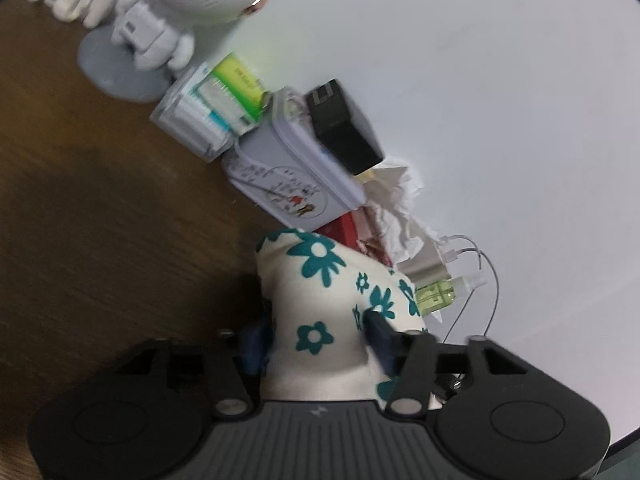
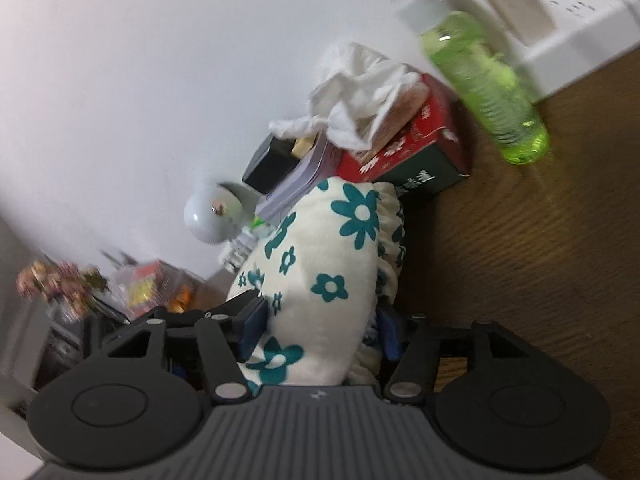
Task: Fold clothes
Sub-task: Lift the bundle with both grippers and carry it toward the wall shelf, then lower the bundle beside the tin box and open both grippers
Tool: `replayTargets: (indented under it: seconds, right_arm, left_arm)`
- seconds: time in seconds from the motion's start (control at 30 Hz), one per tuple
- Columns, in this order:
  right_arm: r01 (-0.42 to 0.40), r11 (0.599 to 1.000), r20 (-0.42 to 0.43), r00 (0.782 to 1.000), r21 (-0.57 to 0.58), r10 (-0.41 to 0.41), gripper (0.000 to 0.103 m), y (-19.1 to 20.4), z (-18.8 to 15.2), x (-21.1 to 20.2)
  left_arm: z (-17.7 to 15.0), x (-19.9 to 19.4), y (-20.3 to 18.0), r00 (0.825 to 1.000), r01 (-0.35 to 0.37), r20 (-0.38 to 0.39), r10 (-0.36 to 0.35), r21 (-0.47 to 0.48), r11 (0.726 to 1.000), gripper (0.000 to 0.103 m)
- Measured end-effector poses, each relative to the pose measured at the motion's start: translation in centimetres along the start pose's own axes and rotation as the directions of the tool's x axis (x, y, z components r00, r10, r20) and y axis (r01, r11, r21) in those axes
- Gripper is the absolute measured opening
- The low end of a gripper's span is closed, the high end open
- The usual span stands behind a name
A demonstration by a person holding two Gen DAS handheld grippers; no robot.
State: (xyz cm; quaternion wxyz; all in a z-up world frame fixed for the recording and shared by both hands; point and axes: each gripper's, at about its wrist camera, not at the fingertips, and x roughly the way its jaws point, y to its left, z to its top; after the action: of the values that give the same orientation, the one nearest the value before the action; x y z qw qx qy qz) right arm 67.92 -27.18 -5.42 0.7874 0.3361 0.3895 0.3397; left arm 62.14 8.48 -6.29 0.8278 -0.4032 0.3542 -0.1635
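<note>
I see the cream garment with teal flowers [image 1: 320, 304] bunched on the brown worktop [image 1: 100, 240], just in front of the red tissue box [image 2: 416, 148]. My left tool [image 1: 320, 328] has the cloth between its fingers, jaws about half apart; whether the pads press, I cannot tell. My right tool [image 2: 320, 320] likewise straddles the garment [image 2: 332, 264], grip unclear.
</note>
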Motion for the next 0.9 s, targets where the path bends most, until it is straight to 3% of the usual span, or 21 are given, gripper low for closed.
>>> replayTargets:
  seconds: [0.1, 0.17, 0.27, 0.3, 0.4, 0.5, 0.57, 0.73, 0.9]
  right_arm:
    - [0.025, 1.000, 0.123, 0.992, -0.011, -0.023, 0.062, 0.3, 0.6, -3.3]
    - [0.042, 0.997, 0.210, 0.977, -0.071, -0.027, 0.061, 2.0, 0.6, -5.3]
    - [0.091, 0.966, 0.275, 0.961, -0.242, -0.021, 0.044, 5.9, -0.4, -5.7]
    - [0.123, 0.946, 0.282, 0.959, -0.300, -0.035, 0.036, 7.2, -0.9, -5.2]
    - [0.278, 0.853, 0.303, 0.941, -0.442, -0.150, 0.026, 9.6, -2.6, -1.9]
    - [0.386, 0.761, 0.296, 0.918, -0.522, -0.263, 0.021, 9.8, -3.8, 1.4]
    - [0.427, 0.728, 0.289, 0.903, -0.537, -0.318, 0.020, 9.4, -4.2, 2.6]
    - [0.429, 0.744, 0.266, 0.903, -0.512, -0.338, 0.020, 8.3, -4.4, 3.2]
    - [0.438, 0.734, 0.273, 0.899, -0.519, -0.344, 0.020, 8.3, -4.8, 3.2]
  left_arm:
    - [-0.1, -2.4, -1.4, 0.995, -0.003, 0.101, -0.005, 0.078, 0.997, 0.068]
    - [-0.6, -3.7, -2.8, 0.984, -0.003, 0.174, -0.028, 0.177, 0.984, 0.067]
    - [-1.6, -3.7, -5.0, 0.982, 0.001, 0.181, -0.057, 0.296, 0.955, 0.044]
    - [-2.0, -3.1, -5.6, 0.985, -0.019, 0.169, -0.038, 0.325, 0.946, 0.034]
    - [-3.8, -0.8, -7.1, 0.990, -0.098, 0.132, 0.047, 0.412, 0.906, 0.024]
    - [-5.3, 0.9, -7.2, 0.988, -0.148, 0.116, 0.105, 0.471, 0.870, 0.023]
    - [-5.9, 1.4, -6.9, 0.985, -0.171, 0.118, 0.129, 0.496, 0.851, 0.024]
    - [-5.8, 1.8, -6.1, 0.984, -0.172, 0.114, 0.134, 0.483, 0.858, 0.026]
    - [-6.0, 1.8, -6.3, 0.982, -0.185, 0.129, 0.139, 0.487, 0.853, 0.025]
